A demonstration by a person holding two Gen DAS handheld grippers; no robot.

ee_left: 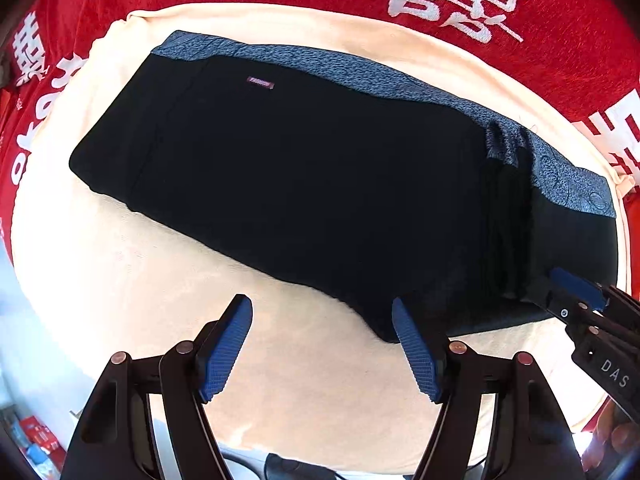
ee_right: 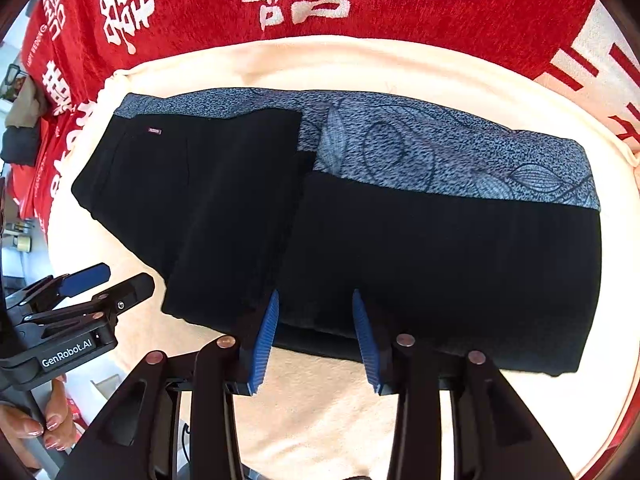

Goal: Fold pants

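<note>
The black pants [ee_left: 304, 184], with a blue patterned band [ee_left: 360, 76] along the far side, lie folded flat on a cream cloth [ee_left: 120, 272]. A small label [ee_left: 260, 83] shows near the left end. My left gripper [ee_left: 320, 308] hangs open just in front of the pants' near edge, over bare cream cloth. My right gripper [ee_right: 315, 300] straddles the near edge of the pants [ee_right: 440, 264] where one folded layer overlaps another. Its blue pads [ee_right: 267, 336] stand apart and the fabric between them lies flat. From the left wrist view, the right gripper [ee_left: 576, 292] sits at the pants' right end.
A red blanket [ee_right: 440, 4] with white characters surrounds the cream cloth [ee_right: 320, 412]. The left gripper [ee_right: 116, 280] appears at the left of the right wrist view, held by a hand [ee_right: 40, 428]. Clutter lies beyond the bed's left edge [ee_right: 20, 128].
</note>
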